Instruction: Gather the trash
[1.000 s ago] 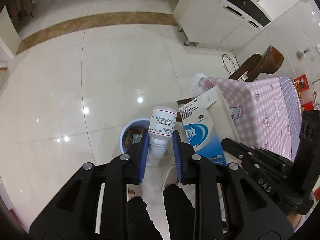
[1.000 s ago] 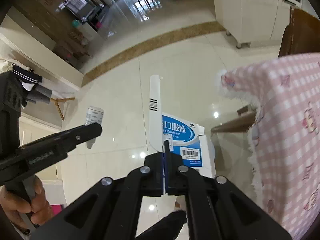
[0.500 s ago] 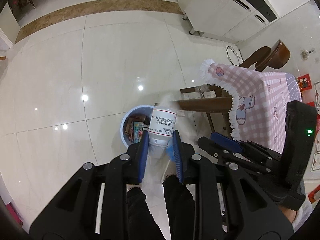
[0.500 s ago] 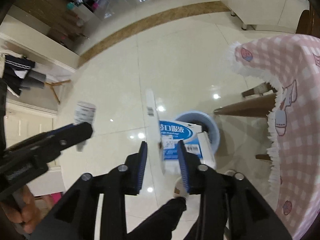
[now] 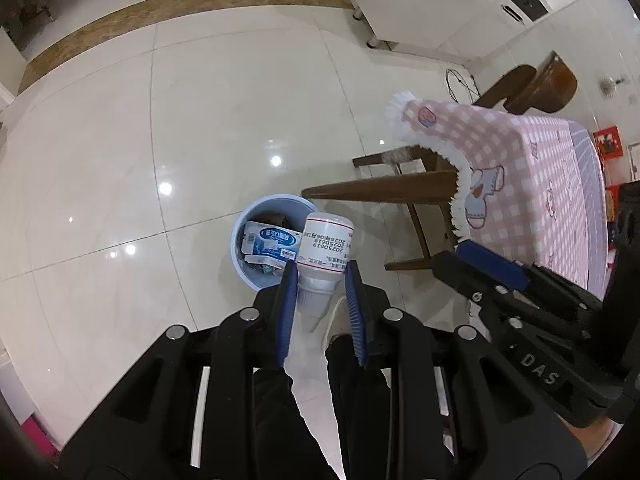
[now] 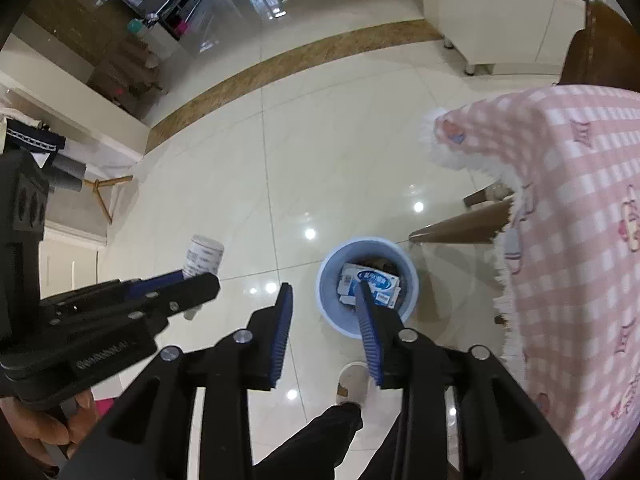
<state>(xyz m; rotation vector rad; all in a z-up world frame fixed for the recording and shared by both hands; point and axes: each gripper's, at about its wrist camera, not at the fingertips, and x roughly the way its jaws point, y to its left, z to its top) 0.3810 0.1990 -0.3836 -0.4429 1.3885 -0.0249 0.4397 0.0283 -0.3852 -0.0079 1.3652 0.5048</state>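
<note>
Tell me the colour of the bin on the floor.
Light blue bin, clearest in the right wrist view.

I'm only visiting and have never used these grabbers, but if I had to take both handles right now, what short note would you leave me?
Left gripper: shut on a white bottle, held over the floor beside the blue bin.
Right gripper: its jaws have just been opening and stand open with nothing between them, above the bin.
Done: the blue and white box lies in the bin on top of other rubbish.
Left: bring the bottle over the bin and let it go. The pink checked tablecloth is close on the right; whether more rubbish lies on the table, these views do not show.
</note>
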